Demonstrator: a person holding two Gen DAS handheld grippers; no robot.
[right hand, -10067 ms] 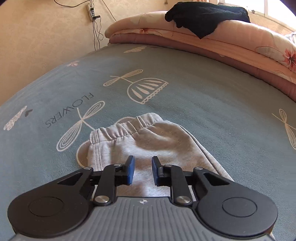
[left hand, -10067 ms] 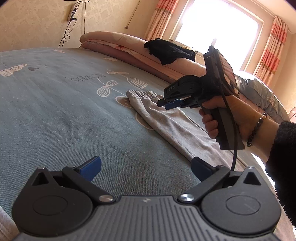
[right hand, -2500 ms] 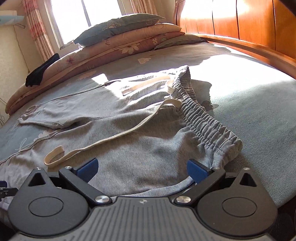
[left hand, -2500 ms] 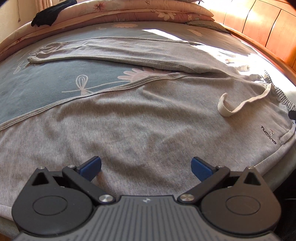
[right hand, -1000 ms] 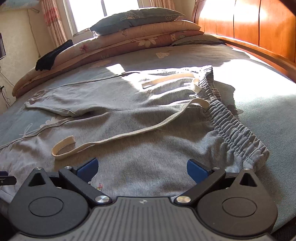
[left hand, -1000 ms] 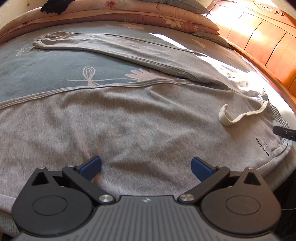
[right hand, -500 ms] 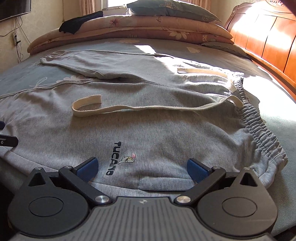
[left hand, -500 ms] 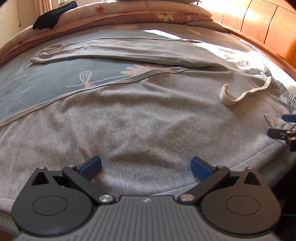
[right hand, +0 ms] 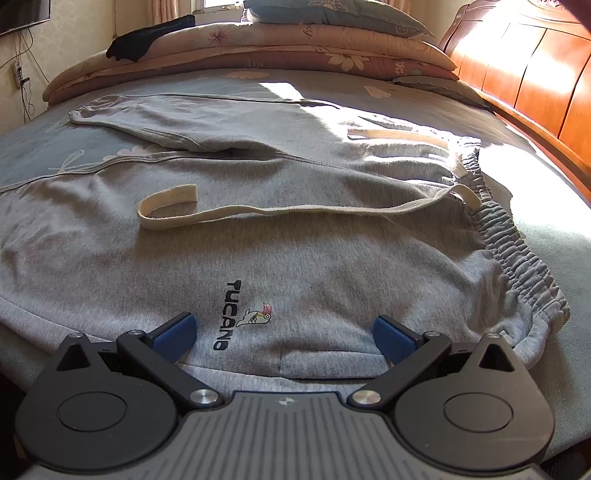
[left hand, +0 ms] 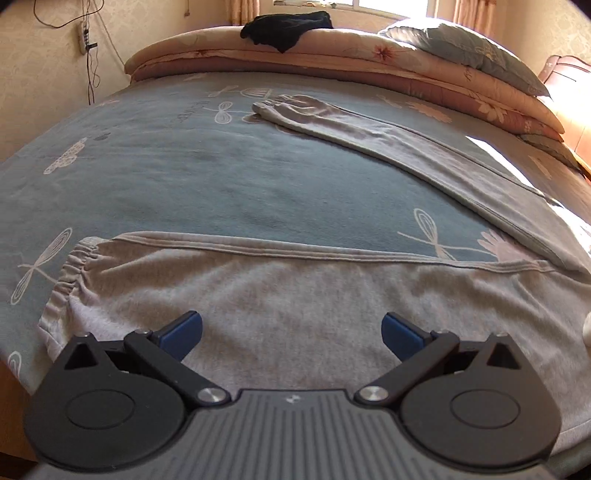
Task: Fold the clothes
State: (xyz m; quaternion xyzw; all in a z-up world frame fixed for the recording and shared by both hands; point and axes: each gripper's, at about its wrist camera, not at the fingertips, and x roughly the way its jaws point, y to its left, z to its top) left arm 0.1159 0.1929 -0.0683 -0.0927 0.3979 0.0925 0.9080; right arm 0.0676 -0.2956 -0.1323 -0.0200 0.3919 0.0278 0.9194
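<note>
Grey sweatpants [right hand: 295, 236] spread flat over blue-grey bedsheet [left hand: 184, 177], filling lower and middle frame in both wrist views. Near leg across lower half of left view, elastic cuff [left hand: 66, 280] at lower left; far leg [left hand: 388, 140] running diagonally from upper centre to right edge, bare sheet between the two. Elastic waistband [right hand: 517, 251] down right side of right view; cream drawstring [right hand: 258, 210] looped across centre, black "TUCANO" print with small bird [right hand: 240, 314] just below it. Left gripper [left hand: 291, 332] at bottom centre, blue pads spread wide, nothing between them, over near leg. Right gripper [right hand: 284, 334] likewise wide apart and empty, low over hip area by the print. Folded quilts [right hand: 258, 40] stacked along top of frame, black garment [left hand: 284, 26] lying on them, wooden headboard [right hand: 535, 81] at upper right.
</note>
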